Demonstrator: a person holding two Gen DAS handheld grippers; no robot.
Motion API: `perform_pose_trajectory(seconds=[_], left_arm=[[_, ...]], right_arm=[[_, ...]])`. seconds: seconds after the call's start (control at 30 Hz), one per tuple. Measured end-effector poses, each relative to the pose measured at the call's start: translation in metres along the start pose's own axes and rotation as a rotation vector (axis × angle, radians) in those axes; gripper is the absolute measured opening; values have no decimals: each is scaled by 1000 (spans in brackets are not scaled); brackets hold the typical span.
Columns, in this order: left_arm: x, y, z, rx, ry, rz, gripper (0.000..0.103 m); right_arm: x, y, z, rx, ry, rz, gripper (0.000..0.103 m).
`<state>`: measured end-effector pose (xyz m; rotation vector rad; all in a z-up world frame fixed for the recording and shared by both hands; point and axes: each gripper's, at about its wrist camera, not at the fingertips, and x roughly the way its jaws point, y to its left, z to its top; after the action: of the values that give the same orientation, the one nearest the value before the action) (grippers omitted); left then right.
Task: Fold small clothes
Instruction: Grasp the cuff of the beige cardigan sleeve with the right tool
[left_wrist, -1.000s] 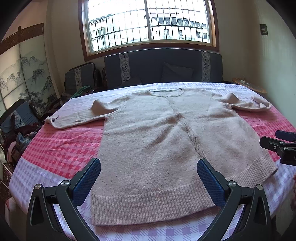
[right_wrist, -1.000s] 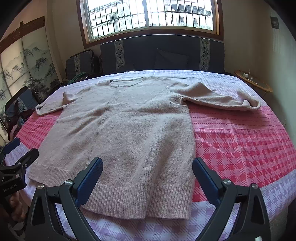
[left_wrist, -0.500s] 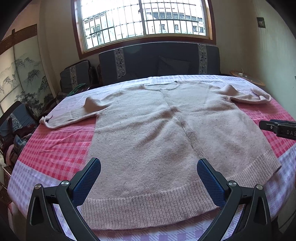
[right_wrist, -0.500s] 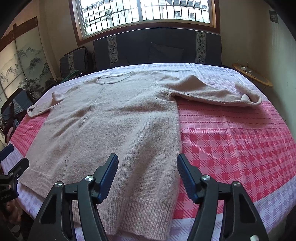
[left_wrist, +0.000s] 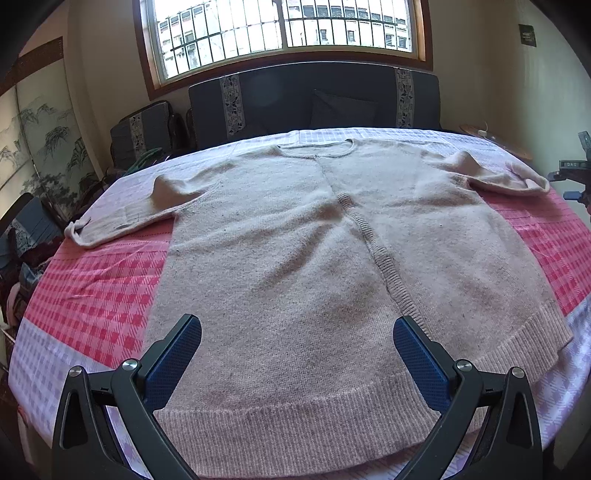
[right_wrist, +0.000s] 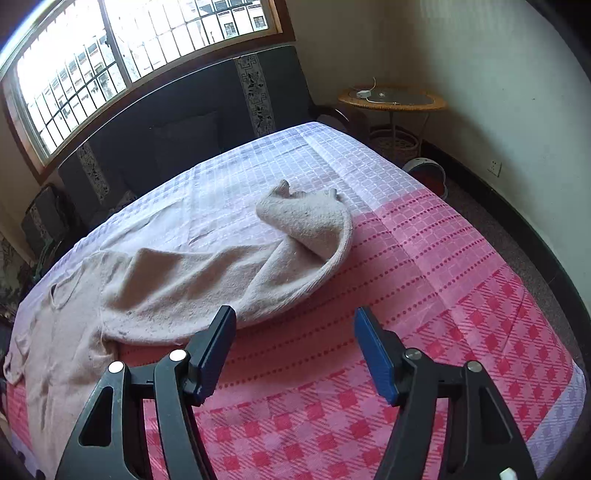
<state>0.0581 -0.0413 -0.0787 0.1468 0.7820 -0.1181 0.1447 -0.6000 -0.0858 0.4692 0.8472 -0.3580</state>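
Note:
A beige knit sweater (left_wrist: 314, 258) lies flat, front up, on the checked pink and lilac cloth (left_wrist: 92, 295), sleeves spread to both sides. My left gripper (left_wrist: 297, 354) is open and empty, hovering over the sweater's lower body above the ribbed hem. My right gripper (right_wrist: 295, 350) is open and empty above the pink cloth, just short of the right sleeve (right_wrist: 229, 280), whose cuff (right_wrist: 306, 218) is curled over on itself. The right gripper also shows in the left wrist view (left_wrist: 574, 173), at the far right beyond the sleeve end.
A dark sofa (left_wrist: 314, 107) stands behind the bed under a barred window. A round wicker side table (right_wrist: 391, 98) and a small pot (right_wrist: 424, 173) stand by the right wall. Bags and clothes (left_wrist: 22, 240) pile at the left.
My right gripper swung from the sweater's hem to the right sleeve and opened wider. My left gripper moved forward over the sweater's body.

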Motion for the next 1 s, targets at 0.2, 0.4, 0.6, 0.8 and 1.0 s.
perform_pose_trajectory(seconds=[0.2, 0.4, 0.6, 0.8, 1.0], left_arm=[[23, 3, 11, -19, 57, -15, 103], [36, 4, 21, -19, 71, -11, 103], [40, 12, 21, -34, 81, -4, 103], [34, 32, 18, -73, 58, 11, 103], [25, 63, 17, -125, 24, 19, 103]], right_arm=[[61, -43, 42, 139, 108, 76, 70], [89, -46, 63, 191, 129, 166, 44], [74, -18, 70, 196, 88, 232, 6], [31, 83, 62, 128, 13, 421, 6], [22, 244, 17, -16, 30, 577, 6]])
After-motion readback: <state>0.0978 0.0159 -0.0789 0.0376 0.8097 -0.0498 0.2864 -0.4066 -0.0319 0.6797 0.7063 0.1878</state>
